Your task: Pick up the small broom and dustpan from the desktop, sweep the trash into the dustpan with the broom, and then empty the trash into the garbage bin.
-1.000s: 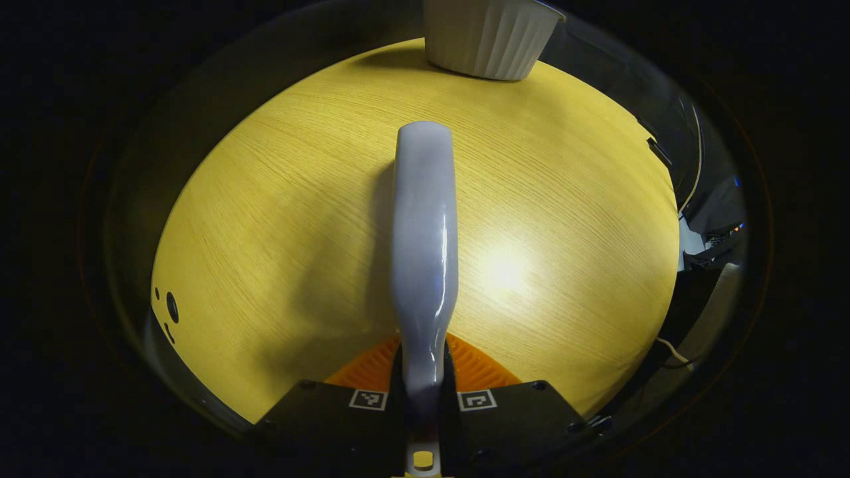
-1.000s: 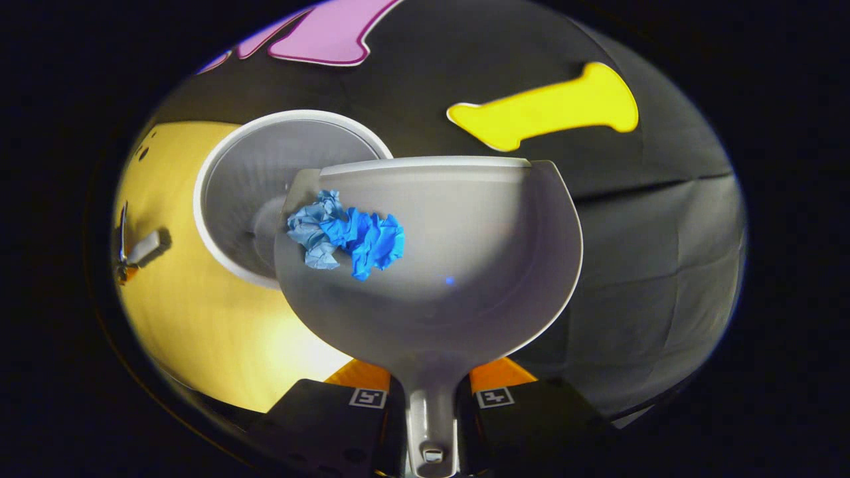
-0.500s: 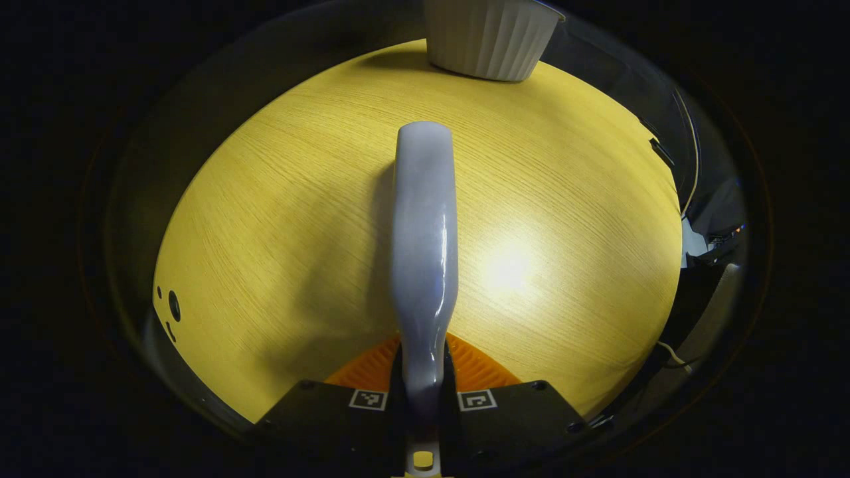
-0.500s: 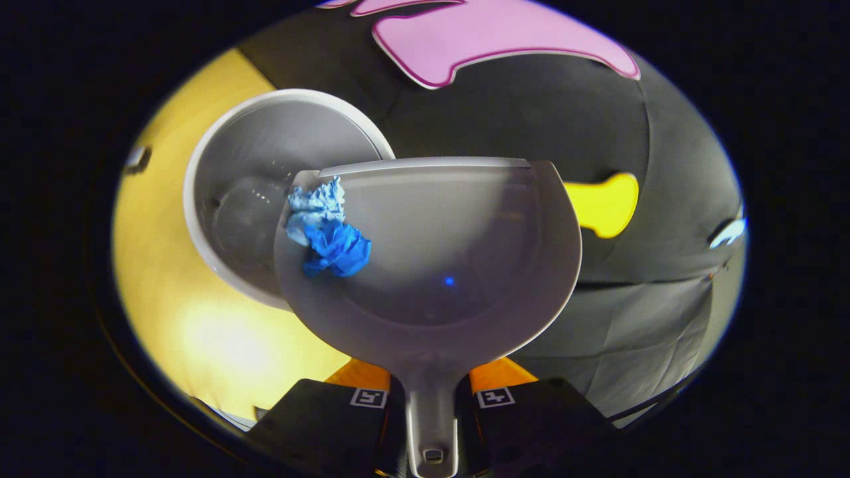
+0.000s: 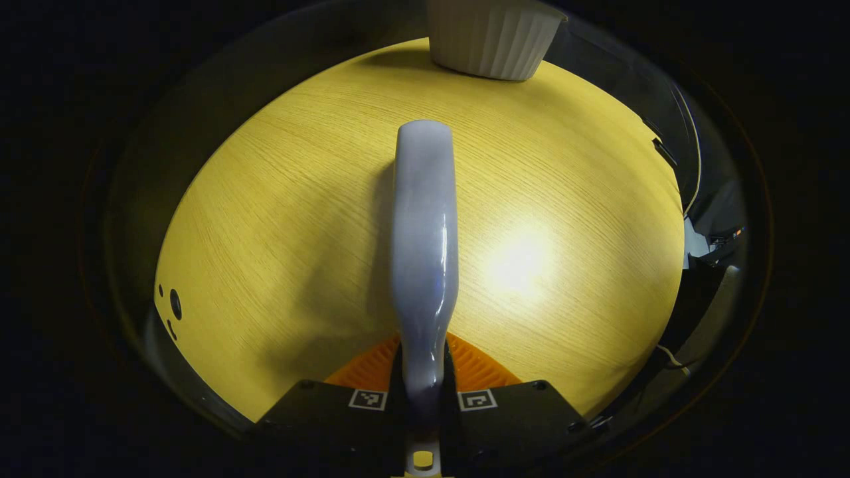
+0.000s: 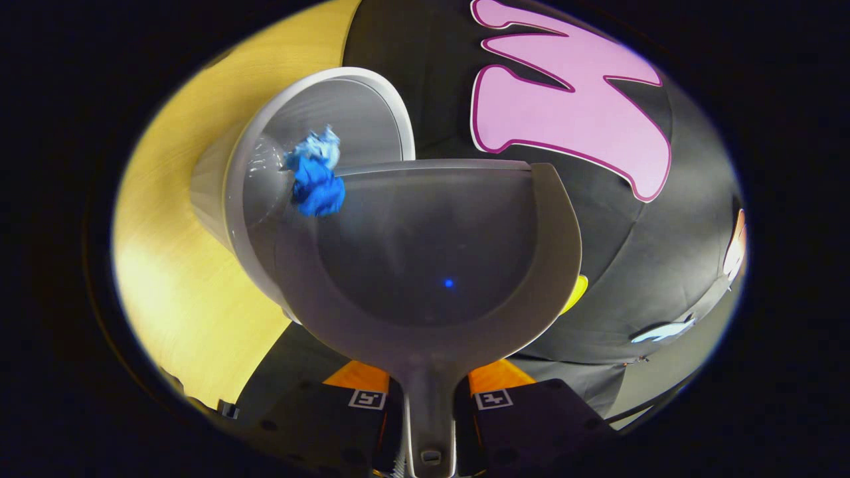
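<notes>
Near the far edge of the yellow wood-grain desk stands the pale ribbed garbage bin, seen from the left gripper view. The left gripper has its jaws closed on the narrow handle of the small broom, whose pale body reaches forward above the desk toward the bin, well short of it. From the right gripper view, the right gripper has its jaws clamped on the stem of the grey dustpan, which is held up with its far left corner over the bin's open mouth. A crumpled blue wad of trash sits at that front left lip, over the bin's opening; whether it touches the pan, I cannot tell
</notes>
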A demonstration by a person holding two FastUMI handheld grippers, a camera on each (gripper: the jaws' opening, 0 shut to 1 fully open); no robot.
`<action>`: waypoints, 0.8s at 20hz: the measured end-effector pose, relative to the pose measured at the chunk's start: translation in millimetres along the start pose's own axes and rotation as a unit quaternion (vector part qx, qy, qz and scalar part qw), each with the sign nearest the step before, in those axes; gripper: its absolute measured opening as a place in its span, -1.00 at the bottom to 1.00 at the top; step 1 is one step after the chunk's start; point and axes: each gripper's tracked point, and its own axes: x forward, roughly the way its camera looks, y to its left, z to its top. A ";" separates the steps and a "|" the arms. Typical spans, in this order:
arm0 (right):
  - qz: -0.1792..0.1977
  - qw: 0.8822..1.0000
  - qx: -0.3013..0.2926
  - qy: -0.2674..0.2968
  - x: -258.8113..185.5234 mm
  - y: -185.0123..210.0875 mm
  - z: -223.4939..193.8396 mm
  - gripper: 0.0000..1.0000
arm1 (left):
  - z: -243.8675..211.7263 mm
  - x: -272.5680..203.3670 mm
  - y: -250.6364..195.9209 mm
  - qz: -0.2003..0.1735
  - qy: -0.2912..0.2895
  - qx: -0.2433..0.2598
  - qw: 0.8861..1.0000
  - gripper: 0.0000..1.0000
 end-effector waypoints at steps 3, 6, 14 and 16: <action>0.004 1.000 0.003 -0.008 -3.7 -2.9 1.0 -0.34 | 0.5 -0.1 -0.4 0.000 0.001 0.000 1.000 -0.58; 0.006 1.000 -0.002 -0.026 -11.5 2.2 9.6 -0.34 | 0.1 0.3 0.0 -0.001 0.002 0.001 1.000 -0.52; 0.166 0.920 0.349 0.057 -13.1 13.6 0.2 -0.33 | -0.2 0.5 0.2 0.001 0.005 0.001 1.000 -0.52; 0.199 0.885 0.417 0.058 -14.9 17.6 4.0 -0.23 | 0.3 0.5 0.0 0.000 0.005 0.002 1.000 -0.52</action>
